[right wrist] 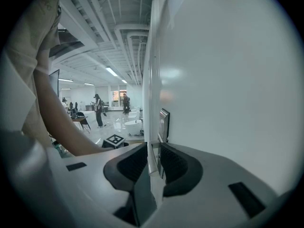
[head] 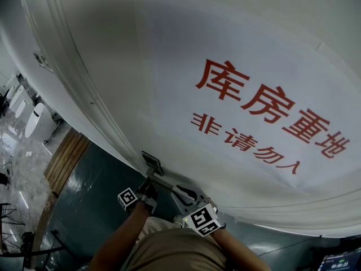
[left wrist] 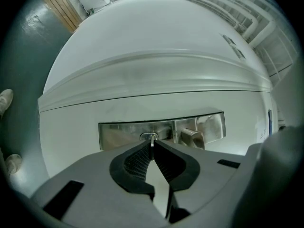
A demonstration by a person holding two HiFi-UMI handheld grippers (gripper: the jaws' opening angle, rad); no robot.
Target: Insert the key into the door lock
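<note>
A white door (head: 186, 95) with red lettering carries a metal lock plate (left wrist: 118, 133) with a keyhole (left wrist: 149, 136) and a silver door handle (left wrist: 192, 137). My left gripper (left wrist: 152, 144) is shut on a small silver key (left wrist: 151, 141). It points level at the plate, and the key's tip sits at the keyhole. How deep the key sits is hidden by the jaws. My right gripper (right wrist: 153, 151) is closed on the handle's lever (right wrist: 152, 161), seen end-on beside the lock plate (right wrist: 164, 125). In the head view the left gripper (head: 148, 186) and the right gripper (head: 190, 201) are both at the handle (head: 169, 186).
The door frame (head: 84, 100) runs along the door's left edge. Dark grey floor (head: 96, 196) and a wooden strip (head: 65, 162) lie to its left. White fixtures (head: 34, 120) stand in the hall beyond. Several people (right wrist: 99, 109) stand far off in the right gripper view.
</note>
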